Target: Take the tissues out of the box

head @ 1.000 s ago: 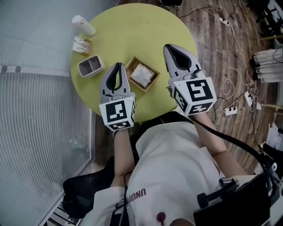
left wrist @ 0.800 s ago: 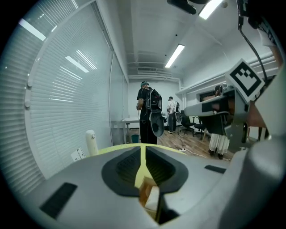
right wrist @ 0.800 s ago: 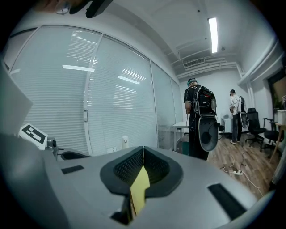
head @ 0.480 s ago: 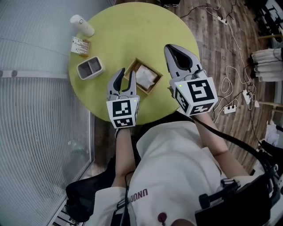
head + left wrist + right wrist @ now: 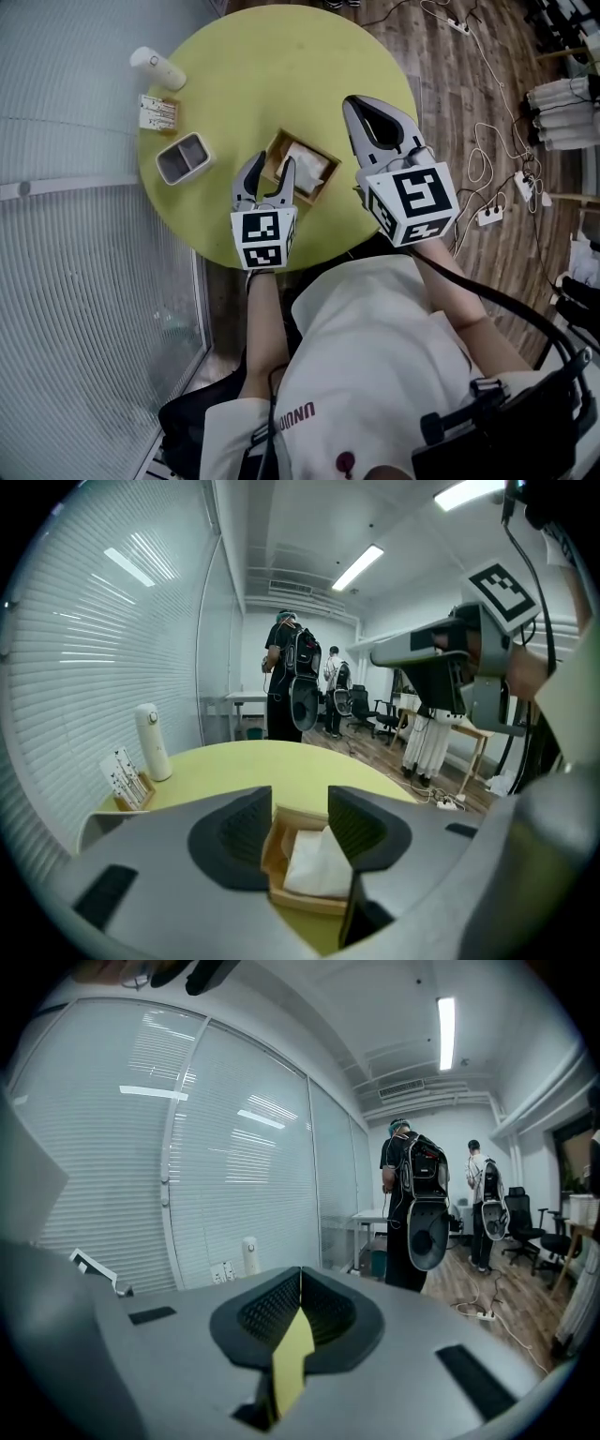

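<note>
As its empty jaws just opened, left hand-held gripper (image 5: 272, 173) faces tissues (image 5: 305, 167).

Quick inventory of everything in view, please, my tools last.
Table: one, yellow-green, round.
Wooden box: one, brown, on table's near side.
Tissues: stack, white, inside box.
Tray: one, grey, two compartments, left of box.
Bottle: one, white, table's far-left rim.
Card holder: one, wooden, between bottle and tray.
Power strips: several, white, floor at right.
People: two, dark backpacks, far across room.
Left tool: one, grey, jaws just opening, wide, nothing gripped, box ahead between them.
Right tool: one, grey, shut, empty, right of box.
</note>
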`<state>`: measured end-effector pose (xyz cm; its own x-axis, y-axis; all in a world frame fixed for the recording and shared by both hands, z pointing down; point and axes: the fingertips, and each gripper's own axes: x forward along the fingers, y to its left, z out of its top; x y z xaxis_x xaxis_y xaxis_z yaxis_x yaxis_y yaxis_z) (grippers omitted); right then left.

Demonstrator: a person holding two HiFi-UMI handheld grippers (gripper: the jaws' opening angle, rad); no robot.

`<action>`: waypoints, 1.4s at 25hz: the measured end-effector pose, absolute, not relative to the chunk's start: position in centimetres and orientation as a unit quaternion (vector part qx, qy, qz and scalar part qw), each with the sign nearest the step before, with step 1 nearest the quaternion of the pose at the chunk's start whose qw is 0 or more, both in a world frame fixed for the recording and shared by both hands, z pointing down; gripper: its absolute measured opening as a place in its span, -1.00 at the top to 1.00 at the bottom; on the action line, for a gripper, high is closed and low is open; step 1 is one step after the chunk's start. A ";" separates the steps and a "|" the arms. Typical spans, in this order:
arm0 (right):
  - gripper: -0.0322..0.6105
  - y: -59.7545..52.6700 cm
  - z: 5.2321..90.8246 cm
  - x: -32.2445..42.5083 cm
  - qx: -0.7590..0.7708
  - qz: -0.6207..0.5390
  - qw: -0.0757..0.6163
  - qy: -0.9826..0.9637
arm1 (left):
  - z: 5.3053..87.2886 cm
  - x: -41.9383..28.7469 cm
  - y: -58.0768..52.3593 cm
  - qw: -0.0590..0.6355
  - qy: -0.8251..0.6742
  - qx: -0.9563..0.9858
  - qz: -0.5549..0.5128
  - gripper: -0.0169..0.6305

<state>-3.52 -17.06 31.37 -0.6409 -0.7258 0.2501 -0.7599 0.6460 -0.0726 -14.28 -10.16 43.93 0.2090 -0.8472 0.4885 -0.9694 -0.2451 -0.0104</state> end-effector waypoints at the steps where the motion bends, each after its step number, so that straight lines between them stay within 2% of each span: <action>1: 0.84 -17.1 31.5 -3.5 0.413 0.087 0.101 -0.901 | 44.2 -14.2 -10.2 0.153 -0.592 0.764 0.205 0.38; 35: 0.84 -17.8 33.8 -3.2 0.420 0.099 0.126 -0.893 | 52.8 -12.0 -9.9 0.229 -0.490 0.777 0.322 0.36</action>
<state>-3.19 -17.79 33.82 -0.6153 -0.7253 0.3088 -0.7754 0.6275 -0.0713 -12.02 -9.88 52.76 0.3129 -0.6141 0.7246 -0.9086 -0.4158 0.0399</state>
